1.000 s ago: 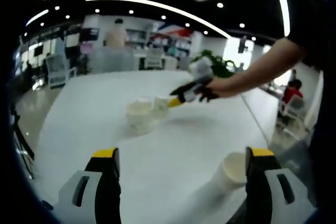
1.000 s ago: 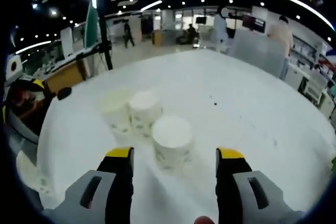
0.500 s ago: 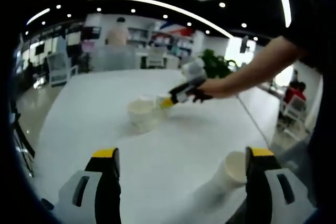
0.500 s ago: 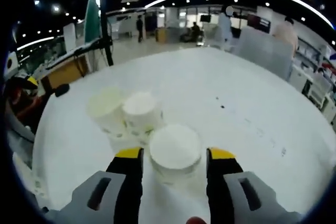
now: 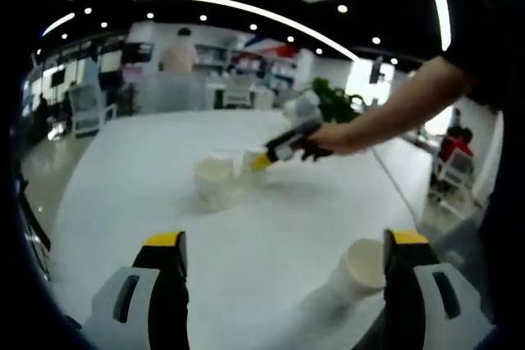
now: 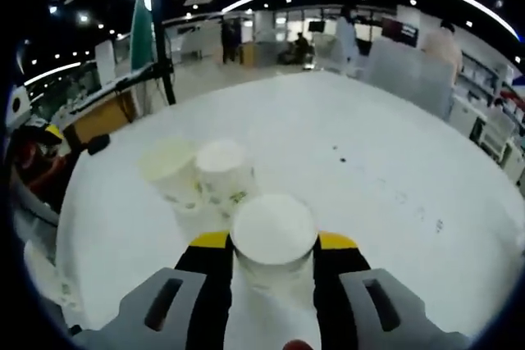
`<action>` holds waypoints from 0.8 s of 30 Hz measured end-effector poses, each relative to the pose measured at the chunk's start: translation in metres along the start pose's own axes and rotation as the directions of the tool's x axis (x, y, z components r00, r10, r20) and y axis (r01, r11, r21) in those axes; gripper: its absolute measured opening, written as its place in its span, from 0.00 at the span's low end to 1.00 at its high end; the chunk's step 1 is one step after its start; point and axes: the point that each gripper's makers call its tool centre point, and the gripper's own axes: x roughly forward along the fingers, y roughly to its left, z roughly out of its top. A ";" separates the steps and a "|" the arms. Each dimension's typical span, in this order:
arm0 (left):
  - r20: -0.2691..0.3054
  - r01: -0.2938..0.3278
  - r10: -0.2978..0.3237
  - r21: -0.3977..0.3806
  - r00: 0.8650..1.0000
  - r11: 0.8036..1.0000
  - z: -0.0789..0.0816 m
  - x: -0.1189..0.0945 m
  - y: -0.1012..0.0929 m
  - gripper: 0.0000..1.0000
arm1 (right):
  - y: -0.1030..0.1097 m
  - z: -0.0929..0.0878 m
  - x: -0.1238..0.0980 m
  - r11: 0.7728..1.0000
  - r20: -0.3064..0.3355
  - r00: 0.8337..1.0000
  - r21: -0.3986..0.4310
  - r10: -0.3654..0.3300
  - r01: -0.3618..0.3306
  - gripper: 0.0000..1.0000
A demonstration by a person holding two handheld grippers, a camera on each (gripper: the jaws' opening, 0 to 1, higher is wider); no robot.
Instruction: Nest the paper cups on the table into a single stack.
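Closing in over the last second, the right gripper (image 6: 273, 245) has gone from wide apart around the nearest paper cup (image 6: 273, 234) to pressing it from both sides; its yellow-tipped fingers (image 6: 210, 242) now sit tight against the cup's walls, clamped on it. That cup stands upright on the white surface (image 6: 394, 170), mouth up, toward the middle of it.

Just beyond it in the right gripper view stand two more cups, side by side and touching: a cream-looking cup (image 6: 169, 168) on the left and a white cup with a green print (image 6: 223, 171) on the right. The held cup is just in front of the printed one, very near it. That makes three cups in this cluster.

In the left gripper view the same cluster (image 5: 215, 179) shows farther off, with the person's bare forearm (image 5: 394, 108) reaching across from the right and the right gripper's yellow tip at the cups. I can make out the cups there only as a blurred group.

A fourth cup (image 5: 358, 266) stands apart from the rest, near the surface's edge, just inside the right-hand finger of the left gripper (image 5: 287, 243). The left gripper's fingers are spread wide and touch nothing.

Four cups in all, none yet nested.
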 end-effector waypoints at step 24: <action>-0.001 0.183 -0.183 0.062 0.983 0.981 0.013 -0.001 -0.010 1.00 | 0.050 0.015 -0.077 0.991 0.084 0.994 0.121 -0.065 0.055 0.35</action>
